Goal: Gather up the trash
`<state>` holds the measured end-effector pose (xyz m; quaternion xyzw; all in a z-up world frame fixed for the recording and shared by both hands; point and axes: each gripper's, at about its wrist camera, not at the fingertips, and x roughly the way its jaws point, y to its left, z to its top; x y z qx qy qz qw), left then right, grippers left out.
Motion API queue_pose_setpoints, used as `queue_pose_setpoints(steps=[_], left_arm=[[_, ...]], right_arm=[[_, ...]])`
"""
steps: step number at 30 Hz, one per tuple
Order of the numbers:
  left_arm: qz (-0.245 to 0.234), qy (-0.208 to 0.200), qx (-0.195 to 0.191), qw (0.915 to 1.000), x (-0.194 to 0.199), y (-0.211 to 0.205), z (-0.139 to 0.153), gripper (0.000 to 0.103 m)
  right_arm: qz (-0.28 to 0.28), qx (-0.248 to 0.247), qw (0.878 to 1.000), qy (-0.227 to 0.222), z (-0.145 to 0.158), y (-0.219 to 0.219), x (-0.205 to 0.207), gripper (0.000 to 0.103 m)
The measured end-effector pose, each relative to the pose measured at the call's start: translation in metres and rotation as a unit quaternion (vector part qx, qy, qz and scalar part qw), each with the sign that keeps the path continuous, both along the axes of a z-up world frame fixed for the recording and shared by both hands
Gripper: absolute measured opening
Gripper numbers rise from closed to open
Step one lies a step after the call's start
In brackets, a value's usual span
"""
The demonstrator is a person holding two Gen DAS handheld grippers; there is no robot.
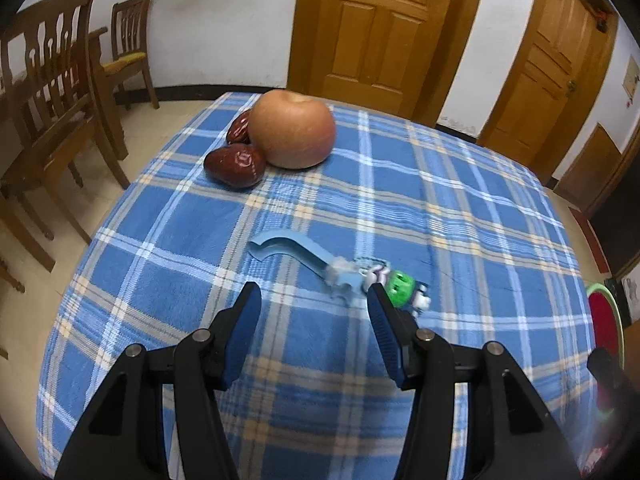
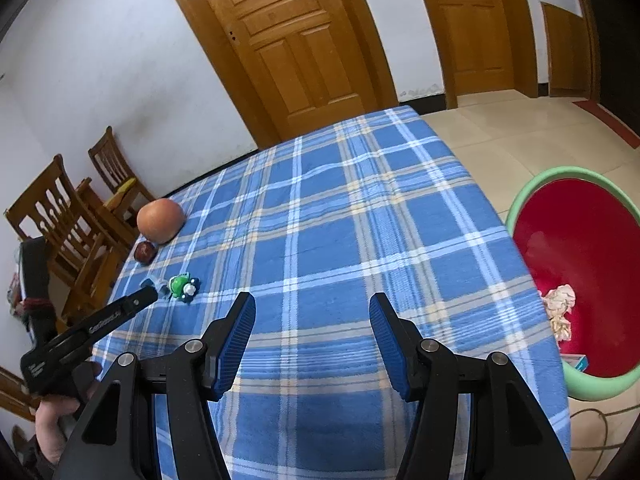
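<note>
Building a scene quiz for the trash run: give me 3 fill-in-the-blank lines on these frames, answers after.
1. The apple sits on a blue ____ tablecloth.
2. The bin beside the table has a green rim and a ____ inside.
3. Crumpled paper lies inside the ____.
4. Nothing is between the right gripper pads; its jaws stand ____.

Answers: plaid; red; bin; open

Blue plaid cloth (image 1: 200,280), red bin (image 2: 580,248) w/ green rim.
</note>
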<state>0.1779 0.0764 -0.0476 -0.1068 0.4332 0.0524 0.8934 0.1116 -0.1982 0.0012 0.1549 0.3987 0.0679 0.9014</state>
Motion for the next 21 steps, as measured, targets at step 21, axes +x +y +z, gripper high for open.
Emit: queue_pose_setpoints(steps=[21], left_arm=[[0.026, 0.001, -0.043, 0.9987, 0.042, 0.005, -0.012, 0.059]], right_arm=[[0.006, 0.005, 1.0, 0.014, -0.013, -0.002, 0.011, 0.061]])
